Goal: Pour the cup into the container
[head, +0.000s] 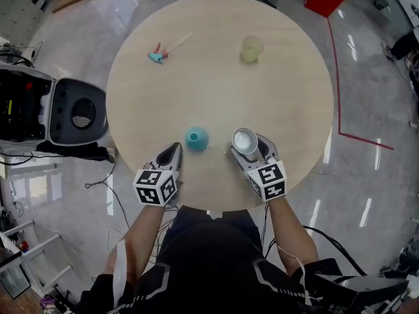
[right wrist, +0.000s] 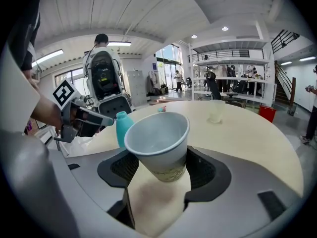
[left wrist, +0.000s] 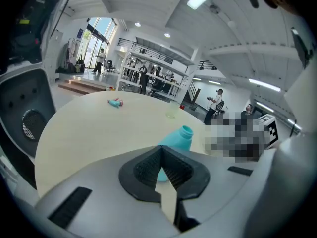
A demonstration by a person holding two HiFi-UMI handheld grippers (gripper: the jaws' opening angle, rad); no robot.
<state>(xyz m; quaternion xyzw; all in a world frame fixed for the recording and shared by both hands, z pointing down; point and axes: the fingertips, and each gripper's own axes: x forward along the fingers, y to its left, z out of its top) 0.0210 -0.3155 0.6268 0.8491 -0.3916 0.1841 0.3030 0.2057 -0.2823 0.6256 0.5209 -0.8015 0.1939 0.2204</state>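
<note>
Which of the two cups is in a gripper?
The white paper cup, clamped in the right gripper; the translucent yellowish plastic cup stands untouched farther away.

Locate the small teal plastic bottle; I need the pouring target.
Head view: the teal bottle stands near the table's near edge, between the left gripper and the right gripper's white paper cup.

legible text, numbers, brands: none. square markers, black on white, on the cube of the left gripper (head: 175, 149), lower left of centre in the head view, and of the right gripper (head: 246, 150), lower right of centre: patterns only, no letters. paper cup (right wrist: 159, 145), centre of right gripper view: faint printed band near its base, too blurred to read.
</note>
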